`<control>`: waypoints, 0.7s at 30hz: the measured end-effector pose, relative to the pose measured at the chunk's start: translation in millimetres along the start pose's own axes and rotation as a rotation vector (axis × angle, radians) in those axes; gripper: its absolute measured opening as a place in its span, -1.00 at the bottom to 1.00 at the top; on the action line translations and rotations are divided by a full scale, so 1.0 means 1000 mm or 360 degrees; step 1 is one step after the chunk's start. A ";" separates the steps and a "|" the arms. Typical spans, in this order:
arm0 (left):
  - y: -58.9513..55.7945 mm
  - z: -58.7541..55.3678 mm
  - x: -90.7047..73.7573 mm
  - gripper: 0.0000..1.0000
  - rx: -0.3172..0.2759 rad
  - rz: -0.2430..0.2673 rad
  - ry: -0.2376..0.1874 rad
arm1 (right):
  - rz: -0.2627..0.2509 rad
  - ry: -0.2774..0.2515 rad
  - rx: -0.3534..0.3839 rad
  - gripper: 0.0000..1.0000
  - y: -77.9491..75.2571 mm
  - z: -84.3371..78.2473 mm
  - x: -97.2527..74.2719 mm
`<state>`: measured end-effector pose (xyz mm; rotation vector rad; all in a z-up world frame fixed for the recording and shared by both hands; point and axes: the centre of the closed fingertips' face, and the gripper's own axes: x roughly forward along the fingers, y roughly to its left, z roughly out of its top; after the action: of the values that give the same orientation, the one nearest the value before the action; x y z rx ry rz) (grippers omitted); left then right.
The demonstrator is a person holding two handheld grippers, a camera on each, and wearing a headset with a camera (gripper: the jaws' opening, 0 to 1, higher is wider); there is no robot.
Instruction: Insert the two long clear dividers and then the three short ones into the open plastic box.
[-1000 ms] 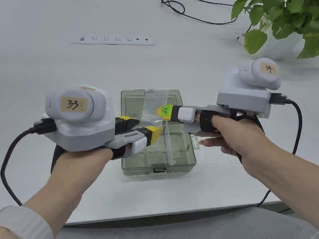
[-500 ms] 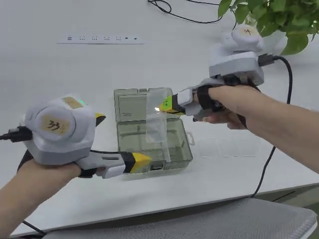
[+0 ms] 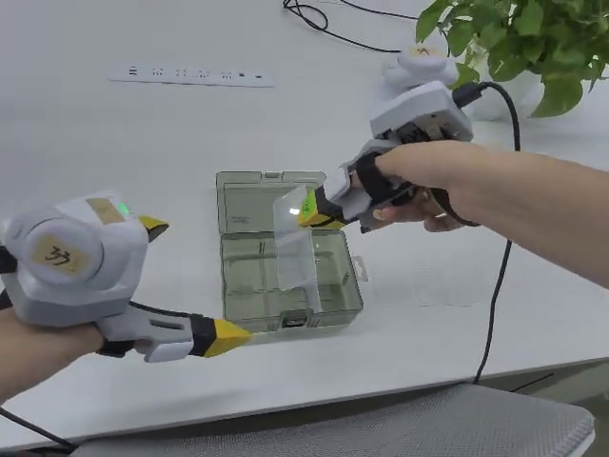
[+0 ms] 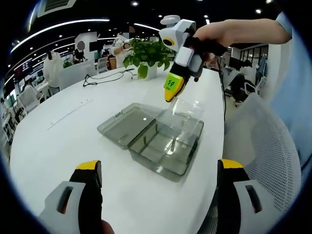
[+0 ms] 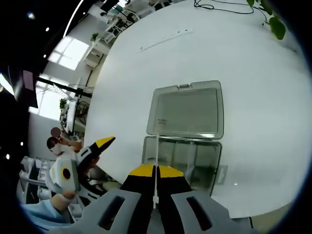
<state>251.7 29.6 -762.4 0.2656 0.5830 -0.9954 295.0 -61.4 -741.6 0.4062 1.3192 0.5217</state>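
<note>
The open smoky plastic box (image 3: 335, 303) lies on the white table, its lid (image 3: 249, 198) flat behind it. My right gripper (image 3: 310, 211) hangs above the box, shut on the top edge of a clear divider (image 3: 291, 249) whose lower end dips into the tray. In the right gripper view the divider's thin edge (image 5: 156, 183) runs between the closed yellow tips of the right gripper (image 5: 156, 170), over the box (image 5: 183, 157). My left gripper (image 3: 190, 280) stands open and holds nothing, to the front left of the box. Its own view looks at the box (image 4: 161, 148) and the divider (image 4: 184, 114).
Faint clear pieces lie on the table to the right of the box (image 3: 423, 284). A white power strip (image 3: 190, 74) and black cables (image 3: 324, 17) sit at the back, a potted plant (image 3: 519, 38) at the back right. A grey chair seat (image 3: 400, 424) is below the table's front edge.
My left gripper has drawn back from the box to the front left and opened wide. The right gripper keeps hold of the divider over the box.
</note>
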 end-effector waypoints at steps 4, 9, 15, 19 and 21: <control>-0.002 -0.003 0.000 1.00 -0.0006 -0.0006 0.0004 | -0.0059 0.0094 0.0010 -0.96 -0.009 0.008 0.006; -0.002 -0.007 0.001 1.00 -0.0019 -0.0007 0.0008 | -0.0142 0.0159 0.0040 -0.96 -0.009 0.001 0.008; -0.002 -0.010 0.002 1.00 -0.0029 -0.0009 0.0009 | -0.0232 0.0216 0.0064 -0.96 -0.016 -0.001 0.018; -0.002 -0.010 0.003 1.00 -0.0033 -0.0014 0.0000 | -0.0269 0.0251 0.0075 -0.96 -0.013 -0.004 0.024; -0.003 -0.009 0.004 1.00 -0.0036 -0.0019 -0.0003 | -0.0282 0.0266 0.0078 -0.96 -0.013 -0.004 0.028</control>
<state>247.5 29.6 -772.2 0.2411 0.5945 -1.0000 297.8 -55.9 -772.4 0.2869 1.5158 0.3820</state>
